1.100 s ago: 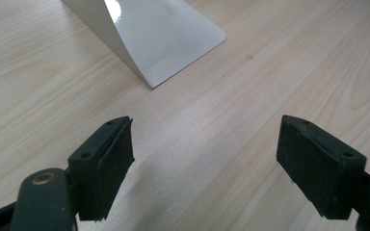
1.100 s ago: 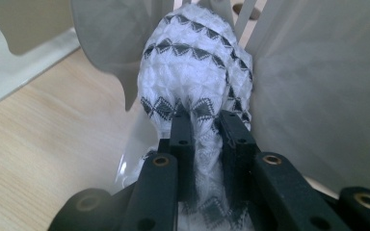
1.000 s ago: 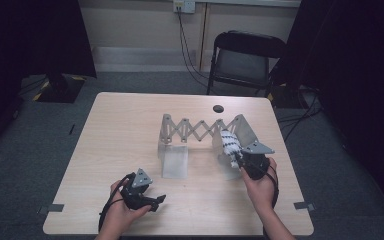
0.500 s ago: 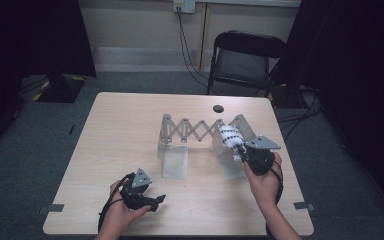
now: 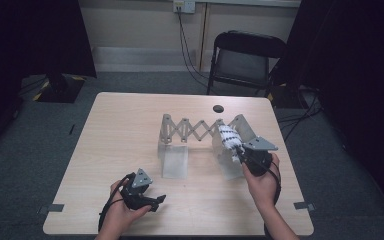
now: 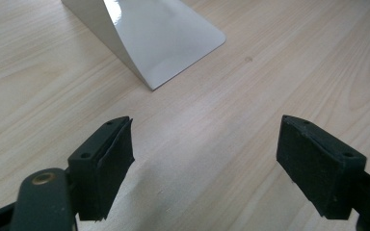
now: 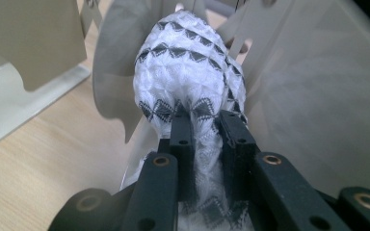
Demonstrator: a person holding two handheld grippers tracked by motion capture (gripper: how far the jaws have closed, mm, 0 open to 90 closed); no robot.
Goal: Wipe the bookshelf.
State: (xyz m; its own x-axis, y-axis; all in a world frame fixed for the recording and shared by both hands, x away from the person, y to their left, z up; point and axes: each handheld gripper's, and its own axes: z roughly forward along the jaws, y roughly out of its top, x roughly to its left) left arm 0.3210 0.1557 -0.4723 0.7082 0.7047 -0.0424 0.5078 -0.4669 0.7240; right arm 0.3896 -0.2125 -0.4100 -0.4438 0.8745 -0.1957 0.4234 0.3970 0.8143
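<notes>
Two grippers are working here, and going left to right: your left gripper (image 5: 152,200) is resting near the table's (image 5: 120,130) front edge with its jaws wide and nothing between them, well apart from the accordion rack (image 5: 200,131). Your right gripper (image 7: 204,122) is pinching the white patterned sock (image 7: 188,62), which is sitting against the rack's right end panel (image 5: 244,127). You are probably easing the sock over that panel, so keep it centred, since the panel's edges could be catching the fabric. A black disc (image 5: 218,108) is lying behind the rack, out of your way.
</notes>
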